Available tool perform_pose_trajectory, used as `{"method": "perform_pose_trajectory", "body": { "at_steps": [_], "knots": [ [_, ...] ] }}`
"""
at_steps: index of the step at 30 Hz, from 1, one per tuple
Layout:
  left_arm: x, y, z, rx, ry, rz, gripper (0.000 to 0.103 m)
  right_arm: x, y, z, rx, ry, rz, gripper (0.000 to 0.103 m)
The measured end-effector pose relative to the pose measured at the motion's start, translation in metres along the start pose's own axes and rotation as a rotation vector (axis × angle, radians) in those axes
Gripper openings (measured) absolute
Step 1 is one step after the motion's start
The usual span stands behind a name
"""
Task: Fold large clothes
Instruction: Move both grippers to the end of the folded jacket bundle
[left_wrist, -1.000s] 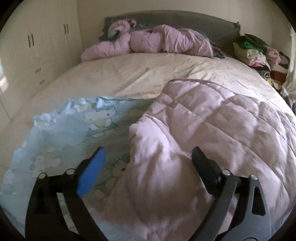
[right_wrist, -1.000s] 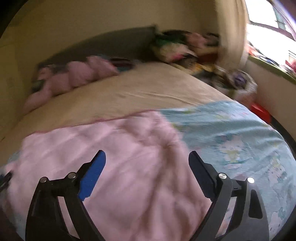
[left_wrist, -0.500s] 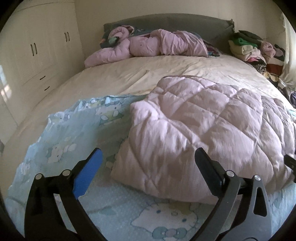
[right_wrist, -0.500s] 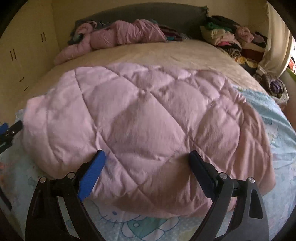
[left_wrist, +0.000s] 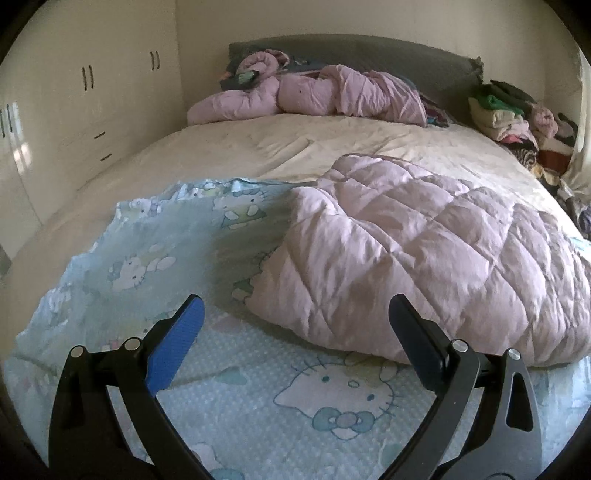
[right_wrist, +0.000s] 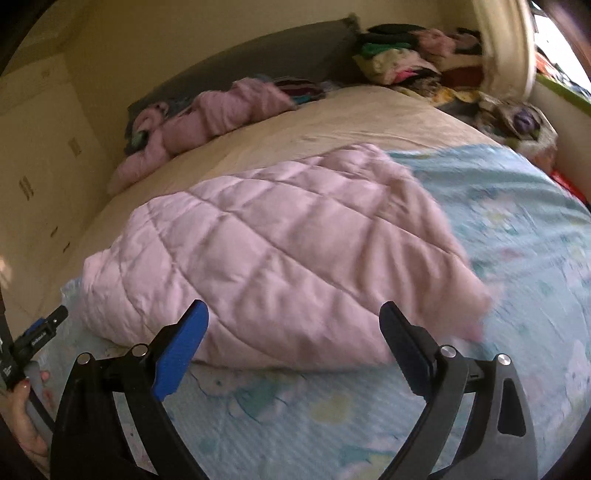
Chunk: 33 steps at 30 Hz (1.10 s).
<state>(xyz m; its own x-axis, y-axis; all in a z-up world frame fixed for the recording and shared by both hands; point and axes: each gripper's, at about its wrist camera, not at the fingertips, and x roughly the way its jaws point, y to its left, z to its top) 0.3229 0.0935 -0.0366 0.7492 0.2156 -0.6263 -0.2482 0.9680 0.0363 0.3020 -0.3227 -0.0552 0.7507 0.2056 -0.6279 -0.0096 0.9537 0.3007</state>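
Quilts: one pink quilted comforter (left_wrist: 424, 258), puffy, diamond-stitched, folded over on one pale-blue cartoon-cat blanket (left_wrist: 258, 398) spread across the bed (left_wrist: 295, 147).
Left gripper (left_wrist: 293, 325): fingers spread wide, holding nothing; comforter's near edge just ahead.
Right gripper (right_wrist: 293, 328): likewise agape, empty; comforter directly beyond its tips.

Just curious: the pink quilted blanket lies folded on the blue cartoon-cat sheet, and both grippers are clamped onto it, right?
Not quite. The pink quilted blanket does lie folded on the blue cartoon-cat sheet, but both wrist views show the left gripper and right gripper open, gripping nothing.
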Motion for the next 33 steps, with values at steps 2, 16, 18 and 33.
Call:
{"method": "perform_pose_trajectory", "body": {
  "at_steps": [2, 16, 18, 33],
  "knots": [
    [-0.003, 0.003, -0.002, -0.007, 0.001, 0.002, 0.093, -0.008, -0.015, -0.007, 0.035, 0.001, -0.009, 0.093],
    [0.025, 0.029, -0.028, -0.218, 0.139, -0.172, 0.093, -0.011, -0.08, -0.048, 0.302, 0.076, 0.037, 0.096],
    [0.033, 0.036, -0.031, -0.292, 0.166, -0.239, 0.093, -0.006, -0.086, -0.049, 0.35, 0.079, 0.053, 0.097],
    [0.107, 0.045, -0.035, -0.638, 0.315, -0.559, 0.093, 0.048, -0.111, -0.027, 0.622, 0.06, 0.141, 0.098]
  ]
}}
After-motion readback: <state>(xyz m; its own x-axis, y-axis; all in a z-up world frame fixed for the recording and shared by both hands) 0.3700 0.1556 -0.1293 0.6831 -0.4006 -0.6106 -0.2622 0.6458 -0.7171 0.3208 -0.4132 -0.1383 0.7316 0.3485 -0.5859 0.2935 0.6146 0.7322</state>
